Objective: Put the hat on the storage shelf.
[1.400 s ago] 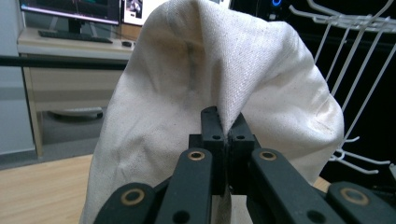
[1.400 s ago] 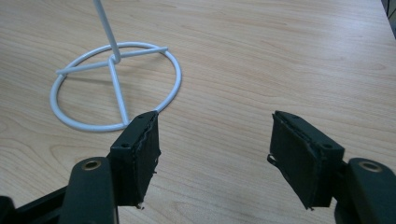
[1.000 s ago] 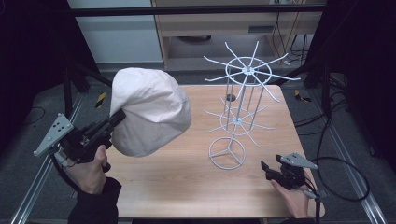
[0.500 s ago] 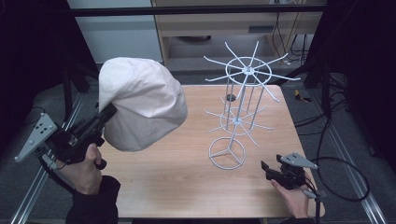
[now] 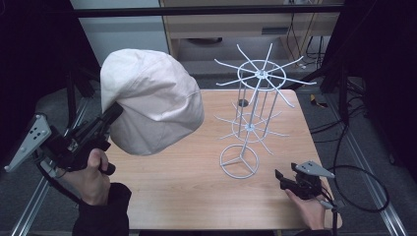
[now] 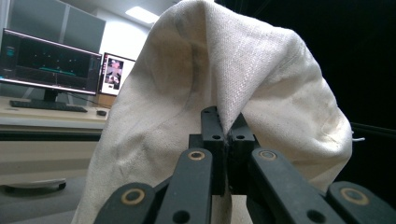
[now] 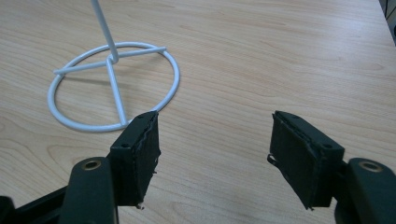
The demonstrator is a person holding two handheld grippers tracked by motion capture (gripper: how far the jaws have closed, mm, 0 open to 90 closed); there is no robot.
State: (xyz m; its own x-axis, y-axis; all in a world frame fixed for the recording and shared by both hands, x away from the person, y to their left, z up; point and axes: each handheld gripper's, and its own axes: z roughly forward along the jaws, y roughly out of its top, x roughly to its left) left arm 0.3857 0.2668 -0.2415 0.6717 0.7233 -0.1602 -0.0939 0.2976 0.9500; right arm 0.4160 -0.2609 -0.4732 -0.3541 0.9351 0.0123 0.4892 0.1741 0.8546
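Observation:
A cream cloth hat (image 5: 150,101) hangs in the air over the table's left side, pinched at its edge by my left gripper (image 5: 112,114), which is shut on it. In the left gripper view the hat (image 6: 243,74) drapes over the closed jaws of that gripper (image 6: 227,135). A white wire stand (image 5: 253,110) with two tiers of radiating arms rises at the table's middle right. My right gripper (image 5: 281,178) rests open near the front right edge, just right of the stand's round base (image 7: 112,88); nothing lies between the fingers of this gripper (image 7: 215,154).
The wooden table (image 5: 187,191) has bare surface in front of the hat and stand. A small dark hole (image 5: 242,103) sits in the tabletop behind the stand. Monitors (image 6: 51,63) on a desk appear in the left gripper view. Cables trail on the floor at right.
My left gripper has lifted the hat higher and drawn it left and slightly back. The right gripper has stayed where it was, open.

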